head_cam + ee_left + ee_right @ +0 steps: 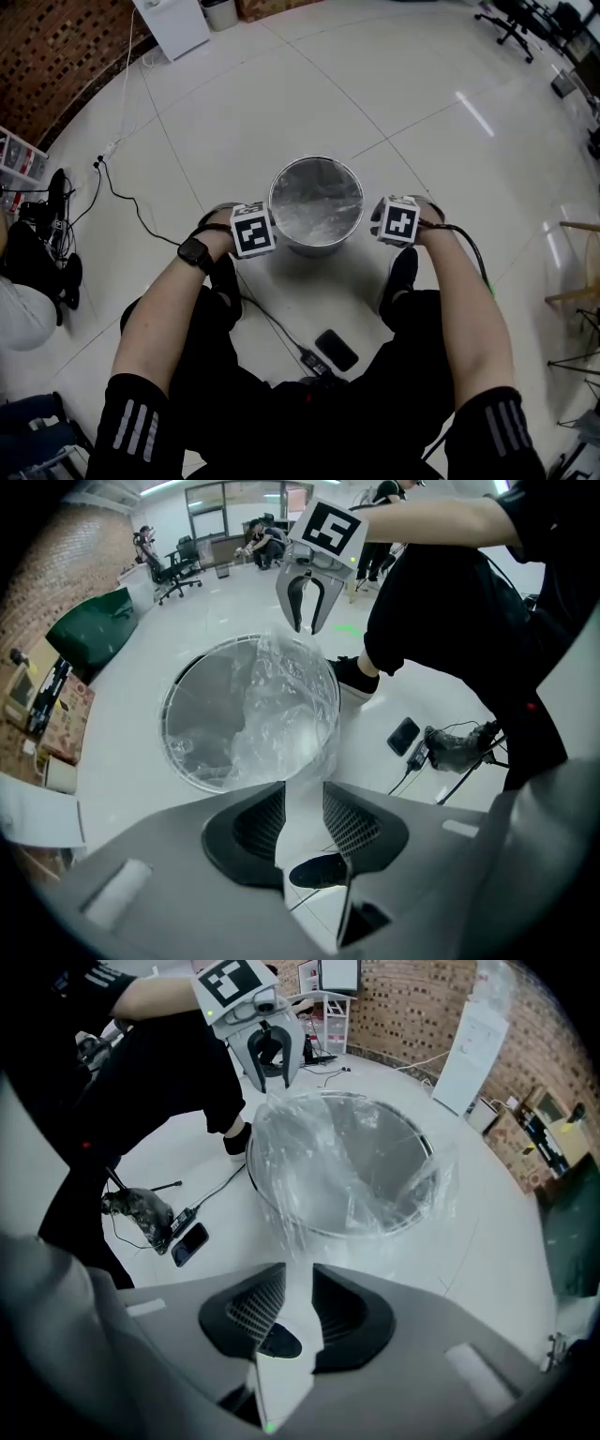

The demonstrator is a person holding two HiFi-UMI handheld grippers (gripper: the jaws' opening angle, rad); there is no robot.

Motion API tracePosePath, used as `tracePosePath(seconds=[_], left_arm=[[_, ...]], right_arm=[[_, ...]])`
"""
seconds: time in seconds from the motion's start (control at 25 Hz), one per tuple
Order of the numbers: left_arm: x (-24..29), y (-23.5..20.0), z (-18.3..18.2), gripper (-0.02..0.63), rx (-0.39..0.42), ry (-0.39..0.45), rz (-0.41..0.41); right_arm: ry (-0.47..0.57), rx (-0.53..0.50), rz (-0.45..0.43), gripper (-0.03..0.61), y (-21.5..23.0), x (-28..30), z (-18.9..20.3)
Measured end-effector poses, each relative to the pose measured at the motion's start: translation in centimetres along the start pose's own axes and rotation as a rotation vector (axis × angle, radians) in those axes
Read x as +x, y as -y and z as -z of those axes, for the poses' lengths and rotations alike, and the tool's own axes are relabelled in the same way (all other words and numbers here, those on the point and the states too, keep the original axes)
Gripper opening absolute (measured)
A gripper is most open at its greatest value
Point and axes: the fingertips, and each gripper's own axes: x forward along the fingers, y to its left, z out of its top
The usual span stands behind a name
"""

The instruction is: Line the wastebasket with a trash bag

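The wastebasket (274, 200), a round metal bin, stands on the pale tiled floor directly in front of the person. The left gripper (255, 235) and the right gripper (397, 225) sit at opposite sides of its rim, both pointing steeply down. The clear trash bag (319, 212) lies inside the bin, its mouth drawn out toward both grippers.

The head view hides the fingertips under the marker cubes. The gripper views supply them. In the right gripper view, film funnels from the near rim into a narrow gap between the jaws, which are closed on it. The same view shows the opposite gripper pinching the bag's far edge, with film rising to its tips. In the left gripper view the jaws stand likewise on a pale strip. It is probably film, though hard to separate from the floor behind. Here the bag bunches toward one side of the bin, leaving bare metal on the other.

Markings: black-and-white square markers on each cube, and white stripes on the sleeves (132, 427). A phone (336, 350) lies screen-dark on the floor between the person's feet.
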Motion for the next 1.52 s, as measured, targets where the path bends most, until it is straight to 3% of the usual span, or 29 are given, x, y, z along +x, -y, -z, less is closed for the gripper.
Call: tracePosePath(seconds=[0.08,0.16,0.36,0.56,0.76,0.92,1.16,1.24,1.36,1.52], left_arm=[[0.4,0.1,-0.3,0.066,0.021,-0.004,-0.008],[0.5,0.1,-0.4,-0.006,0.031,-0.004,-0.011],[0.8,2.0,0.4,-0.006,0.041,-0.031,0.082],[3.2,2.2,2.3,-0.006,0.003,-0.076,0.113],[5.7,-0.2,3.6,-0.006,-0.134,-0.046,0.062],[7.1,-2.7,4.1,0.015,-0.277,0.024,0.014],[8.9,-3.4,3.4,0.040,-0.356,0.091,0.052],[9.5,-3.4,3.9,0.046,-0.378,0.068,0.065],[10.8,-1.6,6.1,0.067,-0.436,-0.038,0.128],[11.7,-2.1,6.2,0.081,-0.383,-0.033,0.120]], right_arm=[[0.003,0.017,-0.015,0.039,-0.1,0.3,0.4],[0.004,0.064,-0.066,0.008,-0.9,0.2,1.0],[0.048,0.059,-0.211,0.008,-3.5,0.5,-0.1],[0.027,0.067,-0.239,0.008,-4.1,3.2,0.2],[0.021,0.182,-0.233,0.008,-2.9,5.5,1.6],[0.116,0.323,-0.234,0.008,-1.1,6.7,0.9],[0.249,0.481,-0.245,0.038,0.2,8.6,-0.5],[0.241,0.485,-0.241,0.044,0.0,9.9,-0.6],[0.229,0.487,-0.237,0.057,-0.9,12.1,-0.7],[0.158,0.410,-0.249,0.110,-1.7,12.3,-0.4]])
